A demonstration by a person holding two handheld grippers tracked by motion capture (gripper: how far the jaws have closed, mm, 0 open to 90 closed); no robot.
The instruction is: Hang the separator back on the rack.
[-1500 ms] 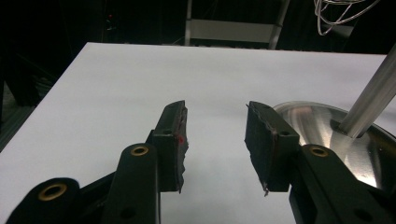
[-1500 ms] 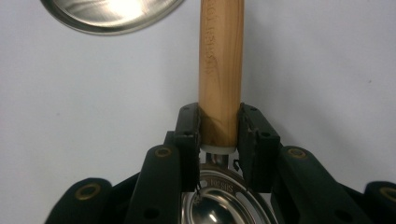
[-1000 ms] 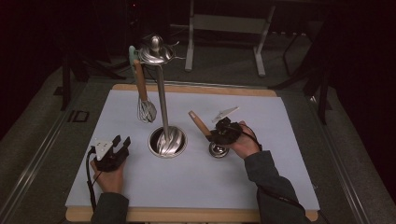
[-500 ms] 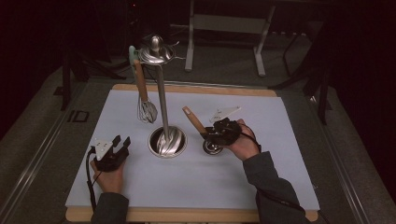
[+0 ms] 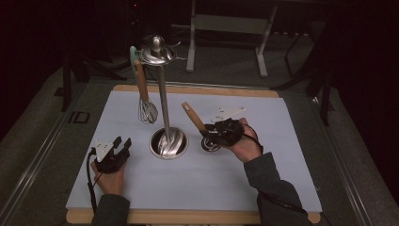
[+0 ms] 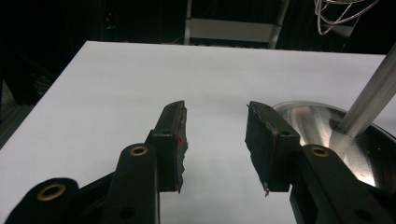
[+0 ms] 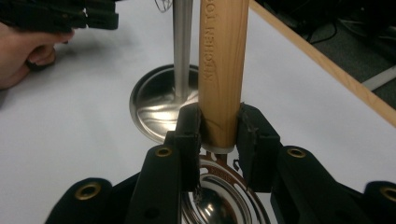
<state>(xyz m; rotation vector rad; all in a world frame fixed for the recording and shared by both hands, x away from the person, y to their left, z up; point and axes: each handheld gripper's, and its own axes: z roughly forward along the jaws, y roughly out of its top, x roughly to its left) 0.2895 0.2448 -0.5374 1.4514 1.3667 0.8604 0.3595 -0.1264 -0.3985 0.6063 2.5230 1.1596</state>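
My right gripper (image 7: 219, 135) clamps the wooden handle of a metal ladle (image 7: 222, 70), bowl low over the white mat (image 5: 282, 155), just right of the steel stand's round base (image 5: 168, 142). My left gripper (image 6: 215, 140) rests open beside that base. A whisk (image 5: 147, 110) hangs beyond.

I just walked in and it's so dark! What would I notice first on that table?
The tall shiny metal stand in the middle of the white table, with a whisk hanging from its top. Just right of it, the right gripper clamps a wooden-handled utensil, handle tilted up.
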